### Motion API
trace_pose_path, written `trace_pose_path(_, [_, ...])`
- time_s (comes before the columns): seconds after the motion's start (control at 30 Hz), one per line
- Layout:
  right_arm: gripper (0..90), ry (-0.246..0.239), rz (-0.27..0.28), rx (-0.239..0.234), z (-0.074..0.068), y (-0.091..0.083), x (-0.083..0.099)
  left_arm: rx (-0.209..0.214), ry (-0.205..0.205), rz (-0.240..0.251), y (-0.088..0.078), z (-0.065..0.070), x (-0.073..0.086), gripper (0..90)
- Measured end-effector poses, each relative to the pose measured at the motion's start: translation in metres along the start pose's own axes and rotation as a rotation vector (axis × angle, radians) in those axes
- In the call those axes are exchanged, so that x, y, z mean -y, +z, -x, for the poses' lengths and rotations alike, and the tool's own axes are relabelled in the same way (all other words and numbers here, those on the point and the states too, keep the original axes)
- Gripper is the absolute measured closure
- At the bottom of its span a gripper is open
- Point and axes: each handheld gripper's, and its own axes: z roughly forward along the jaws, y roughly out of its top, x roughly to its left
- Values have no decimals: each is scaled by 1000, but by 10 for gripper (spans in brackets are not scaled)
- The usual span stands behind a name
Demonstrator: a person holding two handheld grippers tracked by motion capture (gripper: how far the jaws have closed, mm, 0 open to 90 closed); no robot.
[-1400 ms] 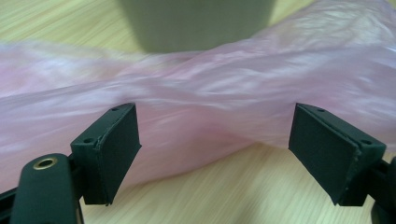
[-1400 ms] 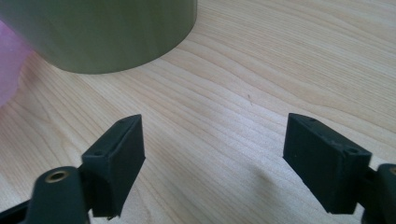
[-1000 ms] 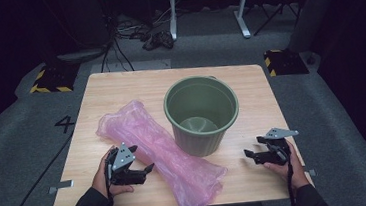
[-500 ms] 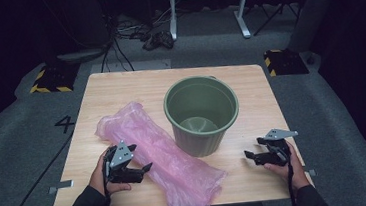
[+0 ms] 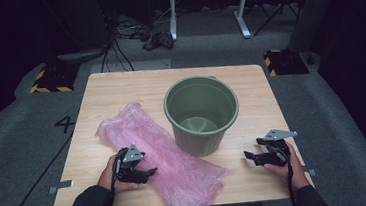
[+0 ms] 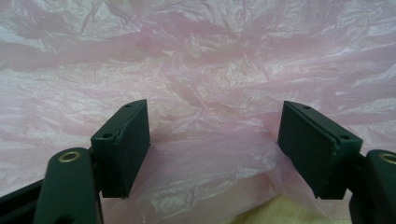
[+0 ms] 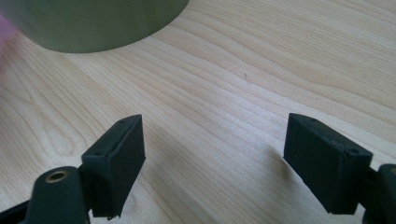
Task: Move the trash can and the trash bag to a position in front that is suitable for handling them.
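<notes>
My left tool (image 5: 149, 172) sits low in the lower left of the high view, its jaws spread wide and just now closing in a little over the pink plastic bag (image 5: 163, 157); in the left gripper view a crumpled fold of the bag (image 6: 205, 154) bulges between the two pads, which are not pressing on it. The bag lies flat and slantwise across the table (image 5: 120, 96), running from left of centre down to the bottom edge, its right side just beside the green bucket (image 5: 202, 114). My right tool (image 5: 248, 156) rests at the lower right with jaws wide apart over bare wood (image 7: 219, 116), the bucket's base (image 7: 93, 23) at the upper left of its view.
</notes>
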Motion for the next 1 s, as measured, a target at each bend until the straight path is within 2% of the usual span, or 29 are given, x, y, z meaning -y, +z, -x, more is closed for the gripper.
trace_pose_path(0.07, [205, 0, 1, 1, 0, 0, 0, 4, 4, 17, 1, -1, 1, 278])
trace_pose_path(0.2, [206, -4, -2, 8, -1, 1, 0, -2, 2, 19, 1, -1, 1, 296])
trace_pose_path(0.23, [207, -9, -4, 11, -1, 1, 0, -6, -6, 31, 1, -1, 1, 335])
trace_pose_path(0.27, [209, -17, -8, 16, -3, 2, 0, -16, -10, 33, 0, -2, 2, 444])
trace_pose_path(0.3, [209, -17, -8, 16, -3, 2, 0, -25, -19, 37, 0, -2, 2, 444])
trace_pose_path(0.33, [210, -21, -10, 16, -3, 2, 0, -30, -22, 39, -1, -3, 2, 487])
trace_pose_path(0.37, [211, -28, -15, 20, -4, 3, 0, -33, -24, 43, -1, -3, 2, 601])
trace_pose_path(0.4, [211, -28, -15, 20, -4, 3, 0, -38, -19, 44, -2, -4, 2, 601])
trace_pose_path(0.43, [213, -30, -17, 21, -4, 3, 0, -40, -13, 46, -2, -4, 3, 650])
trace_pose_path(0.47, [216, -35, -23, 25, -5, 4, 0, -44, -10, 47, -2, -4, 3, 735])
trace_pose_path(0.5, [216, -35, -23, 25, -5, 4, 0, -46, -3, 47, -2, -3, 3, 735])
trace_pose_path(0.53, [220, -37, -30, 31, -5, 4, 0, -51, 0, 49, -2, -3, 3, 806])
trace_pose_path(0.6, [220, -39, -32, 31, -6, 5, 0, -79, 6, 45, -3, -3, 3, 824])
trace_pose_path(0.63, [221, -40, -33, 30, -6, 5, -1, -96, -6, 42, -4, -4, 4, 839])
trace_pose_path(0.7, [222, -39, -31, 31, -5, 5, -1, -101, -10, 47, -4, -4, 5, 841])
trace_pose_path(0.8, [224, -34, -30, 30, -4, 4, -1, -136, -35, 42, -8, -8, 8, 854])
trace_pose_path(0.87, [225, -34, -29, 29, -4, 4, -1, -161, -72, 42, -15, -13, 15, 857])
trace_pose_path(0.9, [225, -34, -29, 29, -4, 4, -1, -161, -72, 42, -15, -13, 15, 857])
trace_pose_path(1.0, [227, -34, -28, 27, -4, 4, -1, -192, -110, 41, -22, -18, 21, 858])
